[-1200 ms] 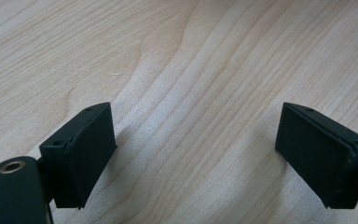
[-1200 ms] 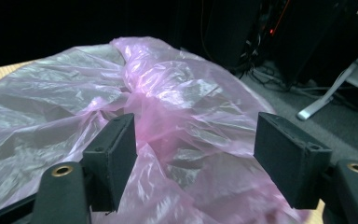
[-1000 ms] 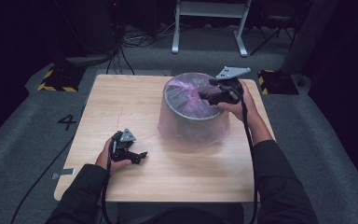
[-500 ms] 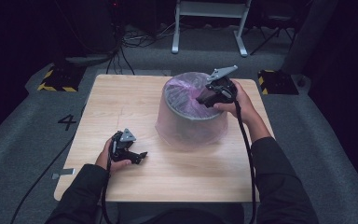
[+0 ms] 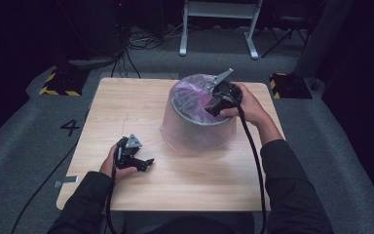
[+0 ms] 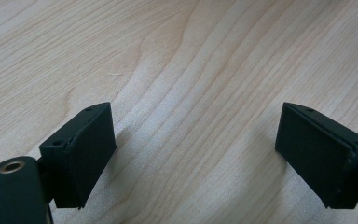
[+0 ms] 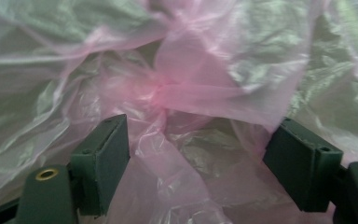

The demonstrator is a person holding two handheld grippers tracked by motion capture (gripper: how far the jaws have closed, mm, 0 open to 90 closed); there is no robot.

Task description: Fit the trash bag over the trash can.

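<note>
A grey round bin (image 5: 199,132) lined with a thin pink plastic bag (image 5: 189,92) stands right of the table's middle, and the bag's edge hangs over the rim. My right gripper (image 5: 210,108) reaches over the right side of the rim and points down into the bin. In the right gripper view its jaws (image 7: 198,163) stand wide apart and have just been opening. Crumpled pink film (image 7: 191,88) lies between and behind them, pressed by neither pad. My left gripper (image 5: 145,163) rests on the wooden table (image 5: 126,107) at the front left, open (image 6: 196,154), with bare wood between its jaws.
Behind the table stand a white metal frame (image 5: 219,29) and two yellow-and-black striped blocks (image 5: 58,83) (image 5: 289,85) on the grey floor. Cables trail on the floor at the back left. A number 4 (image 5: 70,126) is marked on the floor to the left.
My right hand has moved a little left and down, further over the bin's mouth. The left hand has not moved.
</note>
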